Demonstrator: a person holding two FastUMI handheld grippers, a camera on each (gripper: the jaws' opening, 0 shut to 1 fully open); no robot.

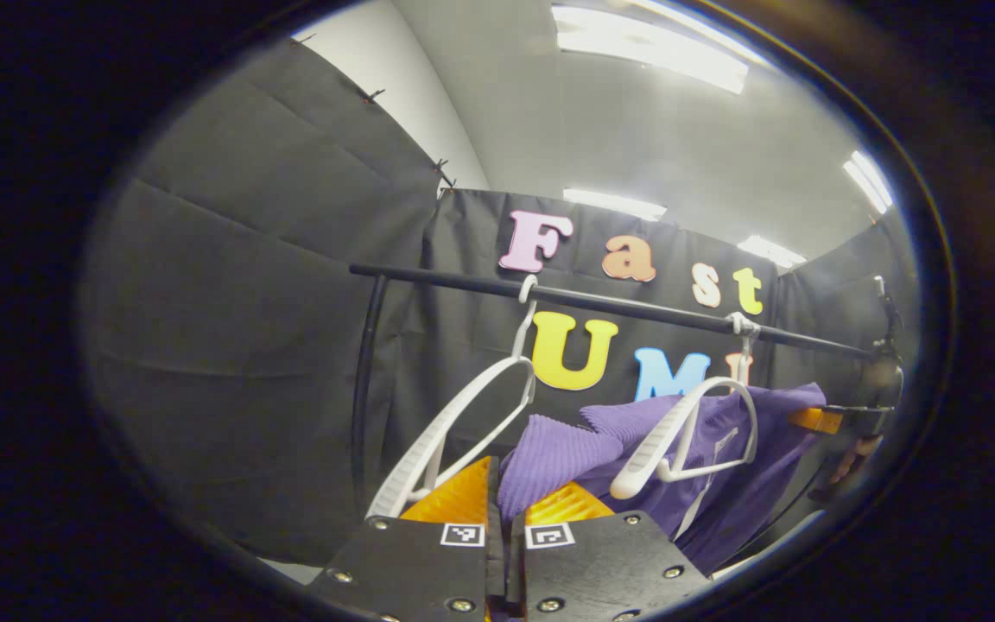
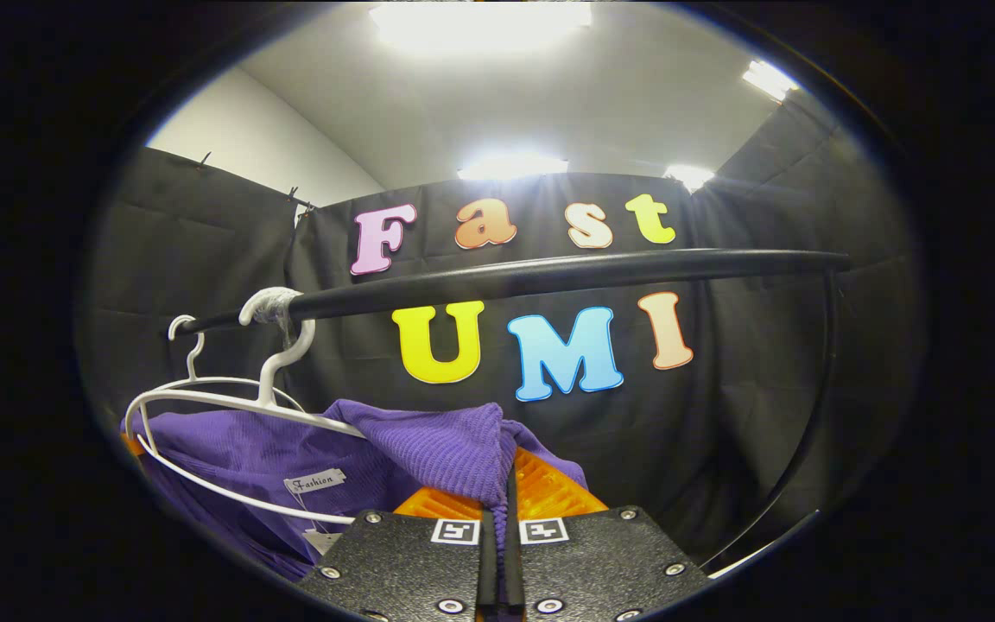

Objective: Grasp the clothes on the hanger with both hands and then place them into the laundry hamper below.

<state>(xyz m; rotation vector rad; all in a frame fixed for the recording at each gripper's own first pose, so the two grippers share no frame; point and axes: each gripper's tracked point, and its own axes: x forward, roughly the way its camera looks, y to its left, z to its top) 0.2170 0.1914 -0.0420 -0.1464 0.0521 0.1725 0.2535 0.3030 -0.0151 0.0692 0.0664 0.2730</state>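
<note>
Both claws pinch the purple sweater (image 2: pixel 454 445) off its white hanger (image 2: pixel 230 402) under the black rail (image 2: pixel 549 272): left claw (image 1: pixel 504 501) and right claw (image 2: pixel 506 492) each clenched on a fold. Lifting both shoulders clear together should free it cleanly.

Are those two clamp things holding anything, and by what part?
Yes: each hand-held gripper pinches the purple garment, the left by one shoulder fold and the right by the other.
</note>
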